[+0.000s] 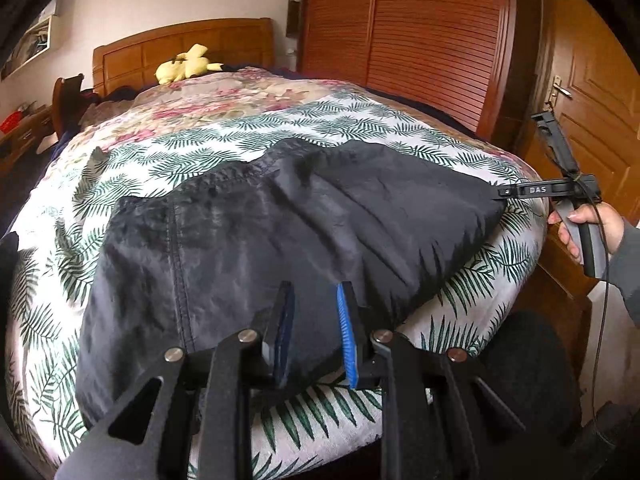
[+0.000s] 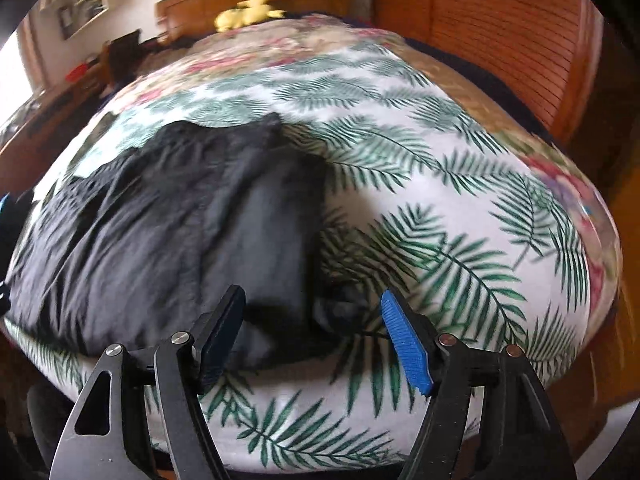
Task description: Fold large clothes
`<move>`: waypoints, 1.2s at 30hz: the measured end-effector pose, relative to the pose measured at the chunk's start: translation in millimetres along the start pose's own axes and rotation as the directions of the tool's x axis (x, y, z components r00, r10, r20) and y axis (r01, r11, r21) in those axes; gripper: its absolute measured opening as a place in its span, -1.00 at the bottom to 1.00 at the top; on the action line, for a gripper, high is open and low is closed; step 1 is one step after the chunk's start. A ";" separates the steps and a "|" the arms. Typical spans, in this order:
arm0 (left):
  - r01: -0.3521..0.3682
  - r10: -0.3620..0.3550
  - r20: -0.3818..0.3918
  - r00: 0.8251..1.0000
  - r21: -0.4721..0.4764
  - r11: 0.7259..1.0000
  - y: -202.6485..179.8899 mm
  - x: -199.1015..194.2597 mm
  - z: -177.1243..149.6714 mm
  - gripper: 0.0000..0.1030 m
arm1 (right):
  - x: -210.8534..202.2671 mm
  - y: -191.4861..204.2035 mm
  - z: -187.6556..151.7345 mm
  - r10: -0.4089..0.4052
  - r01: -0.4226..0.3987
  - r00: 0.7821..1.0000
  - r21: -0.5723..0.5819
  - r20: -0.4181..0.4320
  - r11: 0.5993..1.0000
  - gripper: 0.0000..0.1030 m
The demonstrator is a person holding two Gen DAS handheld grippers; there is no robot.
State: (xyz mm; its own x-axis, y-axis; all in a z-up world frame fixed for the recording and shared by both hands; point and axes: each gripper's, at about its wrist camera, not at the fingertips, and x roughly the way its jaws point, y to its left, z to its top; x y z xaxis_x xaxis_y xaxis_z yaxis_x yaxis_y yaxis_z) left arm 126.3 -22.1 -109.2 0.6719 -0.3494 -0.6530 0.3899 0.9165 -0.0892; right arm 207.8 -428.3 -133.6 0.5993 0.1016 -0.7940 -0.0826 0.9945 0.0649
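We see a dark garment (image 1: 256,232) lying folded on the bed (image 1: 168,148), near its foot edge, on the cover with green leaves.

Our left claw (image 1: 316,320) is at the near edge of the garment. Its two fingers stand close together with dark cloth between them, but we cannot tell if the pads really press on the cloth, because the fingers themselves hide the place of contact.

Our right claw (image 2: 316,332) is open wide, and nothing is pinched between its pads. It hangs over the near right corner of the garment, and the cloth below it is blurred, so we cannot say if it touches the fabric. In the left wrist view this claw (image 1: 500,192) shows only from the side, at the right corner of the garment, with the hand (image 1: 588,224) on its handle cut off by the edge of the picture.

A yellow soft toy (image 1: 184,66) lies at the head end of the bed, before the wooden headboard (image 1: 180,46). The floral blanket (image 1: 208,100) near it is unclear. A wooden wardrobe (image 1: 408,40) stands beside the bed.
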 end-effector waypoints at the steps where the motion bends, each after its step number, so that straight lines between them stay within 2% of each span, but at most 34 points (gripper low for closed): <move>1: 0.003 -0.003 -0.001 1.000 0.001 1.000 -0.6 0.6 0.0 -0.63 | 1.8 -2.1 -0.2 -0.006 0.006 1.000 0.009 -0.006 1.000 0.41; 4: 0.008 -0.008 -0.007 1.000 0.004 1.000 -3.1 4.3 -1.1 -0.63 | 11.8 -9.0 -3.8 -0.003 0.005 0.999 0.059 -0.034 0.998 0.44; 7: 0.013 -0.013 -0.016 1.000 -0.003 1.000 -5.1 8.1 -3.6 -0.63 | 26.5 -11.3 -8.5 0.076 -0.067 0.994 0.112 -0.078 0.991 0.45; 11: 0.018 -0.018 -0.028 0.999 -0.005 1.000 -9.7 11.1 -7.3 -0.63 | 36.2 -9.3 -11.0 0.161 -0.146 0.984 0.167 -0.079 0.975 0.45; 16: 0.022 -0.023 -0.044 0.999 -0.008 1.000 -14.7 13.5 -11.2 -0.63 | 39.0 -5.2 -11.1 0.182 -0.168 0.981 0.186 -0.063 0.968 0.41; 22: 0.020 -0.020 -0.053 0.998 -0.001 1.000 -17.6 17.5 -12.1 -0.62 | 41.7 -7.4 -8.6 0.232 -0.216 0.971 0.209 -0.053 0.954 0.00; 24: 0.021 -0.021 -0.052 0.998 -0.003 1.000 -17.7 17.1 -12.1 -0.62 | 41.7 -8.2 -6.7 0.255 -0.239 0.966 0.218 -0.048 0.946 -0.34; 26: 0.020 -0.020 -0.050 0.999 -0.004 1.000 -17.5 17.0 -12.2 -0.62 | 38.5 -8.2 -3.3 0.283 -0.268 0.958 0.220 -0.038 0.938 -0.56; 29: 0.012 -0.012 -0.038 0.999 -0.009 1.000 -13.9 12.0 -10.9 -0.62 | 25.5 -1.9 5.5 0.299 -0.294 0.954 0.188 -0.001 0.937 -0.68; 32: -0.002 0.002 -0.025 1.000 -0.025 1.000 -5.0 3.1 -10.6 -0.62 | 6.8 10.8 20.9 0.339 -0.343 0.939 0.163 0.054 0.925 -0.73; 36: -0.032 0.032 0.000 0.999 -0.055 0.998 12.1 -15.0 -11.3 -0.62 | -26.1 47.2 51.4 0.381 -0.389 0.917 0.054 0.116 0.920 -0.81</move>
State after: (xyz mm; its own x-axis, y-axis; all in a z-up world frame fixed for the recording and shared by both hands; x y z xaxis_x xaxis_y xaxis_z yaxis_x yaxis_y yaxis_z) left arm 113.8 -3.6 -109.0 0.6844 -0.3200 -0.6551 0.3331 0.9365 -0.1094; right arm 229.1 -382.7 -78.8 0.6109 0.4751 -0.6333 -0.2661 0.8766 0.4009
